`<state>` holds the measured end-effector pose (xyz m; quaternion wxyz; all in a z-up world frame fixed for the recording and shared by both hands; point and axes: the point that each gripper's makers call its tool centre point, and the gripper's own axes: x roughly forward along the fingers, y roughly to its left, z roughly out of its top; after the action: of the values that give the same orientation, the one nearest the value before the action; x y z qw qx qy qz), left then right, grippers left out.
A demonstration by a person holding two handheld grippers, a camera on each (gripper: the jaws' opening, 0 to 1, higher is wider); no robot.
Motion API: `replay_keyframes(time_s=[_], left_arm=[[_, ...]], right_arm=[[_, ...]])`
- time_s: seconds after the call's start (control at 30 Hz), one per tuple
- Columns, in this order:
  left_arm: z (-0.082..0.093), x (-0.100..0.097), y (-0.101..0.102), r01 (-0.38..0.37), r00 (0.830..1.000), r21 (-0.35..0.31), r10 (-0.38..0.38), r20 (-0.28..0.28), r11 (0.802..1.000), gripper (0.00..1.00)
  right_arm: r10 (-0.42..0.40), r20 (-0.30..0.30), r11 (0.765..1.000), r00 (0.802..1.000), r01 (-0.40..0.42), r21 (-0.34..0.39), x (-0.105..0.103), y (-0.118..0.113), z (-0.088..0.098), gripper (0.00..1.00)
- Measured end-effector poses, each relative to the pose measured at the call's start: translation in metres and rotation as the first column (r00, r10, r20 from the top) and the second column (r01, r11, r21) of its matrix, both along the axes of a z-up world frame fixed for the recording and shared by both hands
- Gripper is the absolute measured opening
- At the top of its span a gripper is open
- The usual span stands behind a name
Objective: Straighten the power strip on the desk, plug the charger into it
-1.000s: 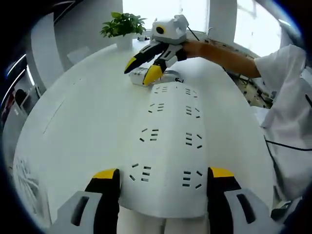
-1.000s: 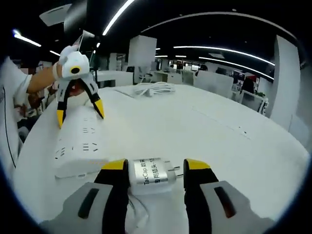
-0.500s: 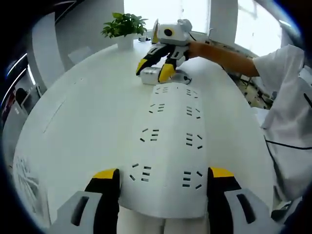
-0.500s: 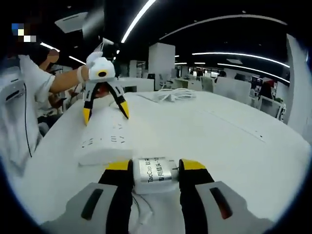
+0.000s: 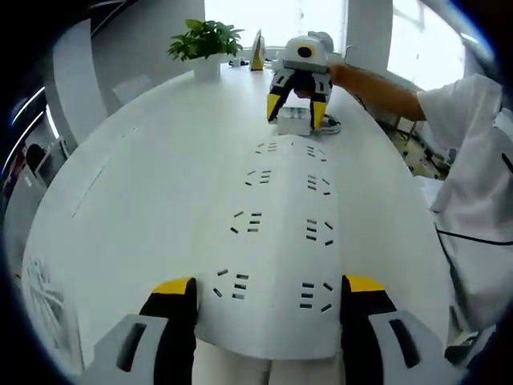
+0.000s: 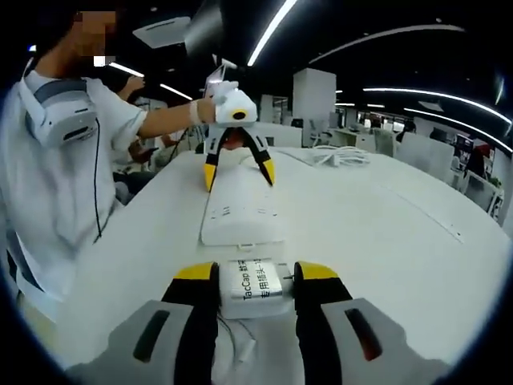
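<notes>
We see the strip (image 5: 276, 265) lying flat on the white surface (image 5: 152, 192), its socket face up. In the left gripper view, the left gripper (image 5: 266, 309) has its jaws spread, one yellow tip on each side of the strip's near end; whether they touch its sides we cannot tell. At the strip's far end, the right gripper (image 5: 296, 111) holds the charger (image 5: 293, 115) just beyond that end. In the right gripper view, the right gripper (image 6: 247, 281) has its jaws pinching the charger (image 6: 250, 282), which sits just short of the near end of the strip (image 6: 240, 220), with a white cable (image 6: 232, 341) beneath it. The left gripper (image 6: 238, 170) straddles the strip's far end. A plant (image 5: 204, 40) stands beyond the strip's far end, and a coiled cord (image 6: 337, 156) lies well apart from the strip.
</notes>
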<state>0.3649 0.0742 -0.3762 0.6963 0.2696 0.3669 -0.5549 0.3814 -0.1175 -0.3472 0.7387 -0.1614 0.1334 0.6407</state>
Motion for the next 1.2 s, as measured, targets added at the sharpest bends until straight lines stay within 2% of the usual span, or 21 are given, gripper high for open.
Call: replay_keyframes(time_s=[0.17,0.23,0.3,0.33,0.4,0.43,0.47,0.53,0.57,0.6,0.63,0.7,0.73,0.77,0.8,0.87,0.93,1.0,1.07,1.13,1.2], left_arm=[[0.0,0.0,0.0,0.002,1.0,0.008,-0.002,0.0,1.0,0.73],[0.0,0.0,0.001,0.001,1.0,0.013,-0.001,-0.001,1.0,0.73],[0.0,0.005,0.004,0.0,1.0,0.017,0.0,-0.003,1.0,0.73],[0.0,0.008,0.006,0.0,1.0,0.017,0.0,-0.003,1.0,0.73],[0.0,0.01,0.007,0.0,1.0,0.016,0.0,-0.003,1.0,0.73],[0.0,0.011,0.008,0.0,1.0,0.016,0.0,-0.003,1.0,0.73],[0.0,0.014,0.01,0.0,1.0,0.016,0.0,-0.003,1.0,0.73],[0.0,0.015,0.01,-0.001,1.0,0.015,0.001,-0.003,1.0,0.73],[0.0,0.016,0.01,-0.001,1.0,0.014,0.001,-0.003,1.0,0.73],[0.0,0.014,0.008,0.0,1.0,0.013,0.0,-0.002,1.0,0.73],[0.0,0.013,0.008,0.0,1.0,0.012,0.0,-0.002,1.0,0.73],[0.0,0.01,0.006,-0.002,1.0,0.008,0.002,0.001,1.0,0.73],[0.0,0.009,0.006,-0.002,1.0,0.006,0.002,0.002,1.0,0.73],[0.0,0.009,0.005,-0.003,1.0,0.001,0.003,0.004,1.0,0.73],[0.0,0.009,0.005,-0.003,1.0,-0.002,0.003,0.005,1.0,0.73],[0.0,0.008,0.004,-0.004,1.0,-0.005,0.004,0.007,1.0,0.73],[0.0,0.006,0.003,-0.005,1.0,-0.006,0.005,0.008,1.0,0.73],[0.001,0.009,0.005,-0.005,1.0,-0.01,0.005,0.009,1.0,0.73],[0.001,0.011,0.006,-0.005,1.0,-0.014,0.006,0.01,1.0,0.73],[0.001,0.01,0.005,-0.006,1.0,-0.016,0.006,0.011,1.0,0.73],[0.001,0.008,0.004,-0.006,1.0,-0.016,0.006,0.012,1.0,0.73]], right_arm=[[-0.036,0.017,0.997,0.999,0.038,-0.074,0.001,0.002,0.0,0.37],[-0.105,0.016,0.989,0.994,0.106,-0.105,0.005,-0.003,0.003,0.4],[-0.204,0.018,0.975,0.979,0.205,-0.08,0.007,-0.008,0.019,0.45],[-0.28,0.032,0.958,0.959,0.282,-0.062,0.008,-0.013,0.03,0.48],[-0.403,0.066,0.912,0.913,0.407,-0.059,0.008,-0.025,0.037,0.53],[-0.475,0.063,0.877,0.878,0.478,-0.052,0.008,-0.031,0.038,0.56],[-0.544,0.036,0.838,0.839,0.545,-0.026,0.006,-0.034,0.039,0.59],[-0.684,-0.096,0.724,0.723,0.689,0.037,0.001,-0.037,0.035,0.65],[-0.71,-0.127,0.695,0.693,0.718,0.038,-0.002,-0.037,0.031,0.68],[-0.734,-0.143,0.669,0.664,0.743,0.015,-0.01,-0.034,0.02,0.69],[-0.764,-0.146,0.635,0.629,0.773,0.011,-0.01,-0.034,0.016,0.67],[-0.823,-0.077,0.563,0.563,0.826,0.028,-0.007,-0.03,0.009,0.67],[-0.84,-0.067,0.536,0.538,0.843,0.044,-0.005,-0.029,0.009,0.67],[-0.865,-0.058,0.493,0.498,0.866,0.079,-0.003,-0.023,0.01,0.66],[-0.883,-0.056,0.46,0.467,0.883,0.095,0.001,-0.022,0.01,0.64],[-0.914,-0.013,0.404,0.406,0.912,0.066,0.003,-0.024,0.004,0.59],[-0.927,0.032,0.376,0.375,0.925,0.048,0.007,-0.024,0.001,0.54],[-0.938,0.033,0.346,0.345,0.937,0.045,0.009,-0.024,-0.001,0.54],[-0.941,0.032,0.339,0.337,0.939,0.06,0.011,-0.022,0.0,0.54],[-0.952,0.039,0.305,0.303,0.95,0.074,0.014,-0.022,0.0,0.54],[-0.953,0.048,0.303,0.3,0.951,0.065,0.016,-0.021,-0.003,0.52]])
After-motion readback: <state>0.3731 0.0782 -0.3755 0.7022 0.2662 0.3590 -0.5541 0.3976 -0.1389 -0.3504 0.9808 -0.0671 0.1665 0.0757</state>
